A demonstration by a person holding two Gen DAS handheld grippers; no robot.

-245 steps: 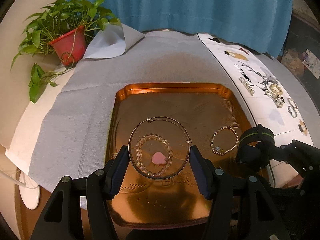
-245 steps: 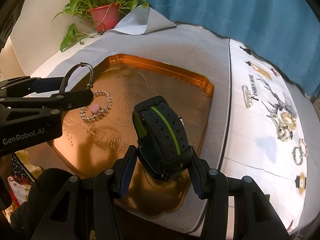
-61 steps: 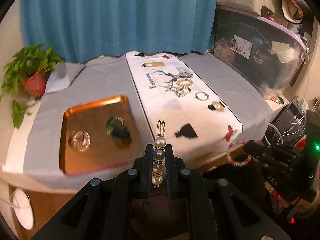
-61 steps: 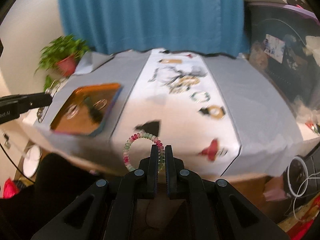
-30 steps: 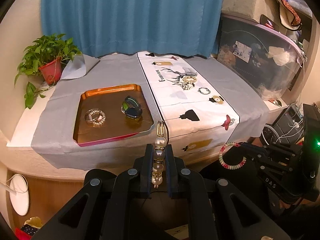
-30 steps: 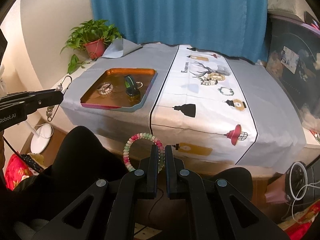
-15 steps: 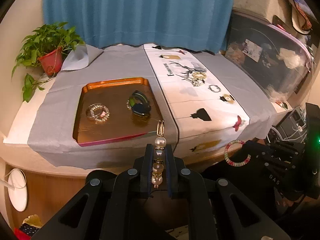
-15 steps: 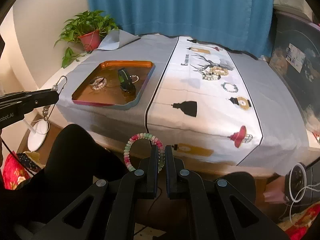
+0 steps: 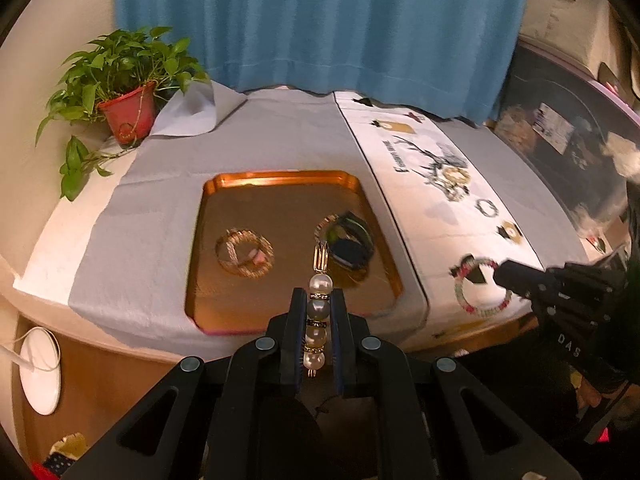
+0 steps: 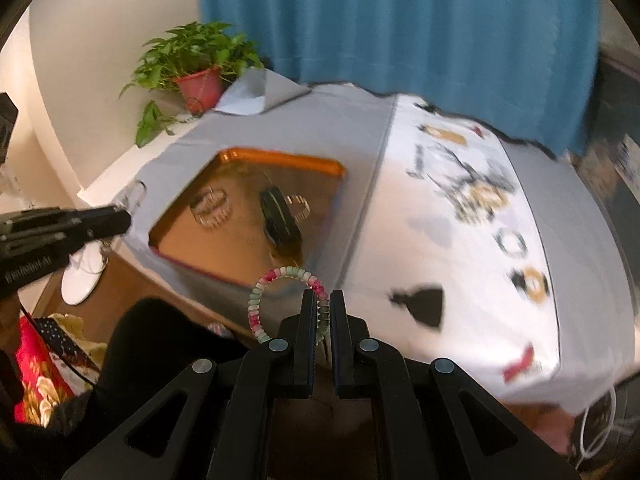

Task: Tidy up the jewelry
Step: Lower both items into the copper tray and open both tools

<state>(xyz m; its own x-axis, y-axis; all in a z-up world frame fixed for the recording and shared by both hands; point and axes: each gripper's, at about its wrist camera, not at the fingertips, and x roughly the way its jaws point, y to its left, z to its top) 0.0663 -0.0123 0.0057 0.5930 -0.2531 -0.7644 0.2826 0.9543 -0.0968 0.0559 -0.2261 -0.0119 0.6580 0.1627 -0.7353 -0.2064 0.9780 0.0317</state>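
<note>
Left fingers clamp the pearl clip, long axis straight ahead; right gripper pinches the bead bracelet at its near rim. Tray lies ahead of both, directly beyond the clip tip, left gripper apparently nearer; it holds 2 bracelets and 1 watch.

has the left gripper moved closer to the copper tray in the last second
Yes. In the left wrist view the copper tray looms larger and lower than a second ago, so the left gripper, shut on the pearl clip, has advanced toward it.
</note>
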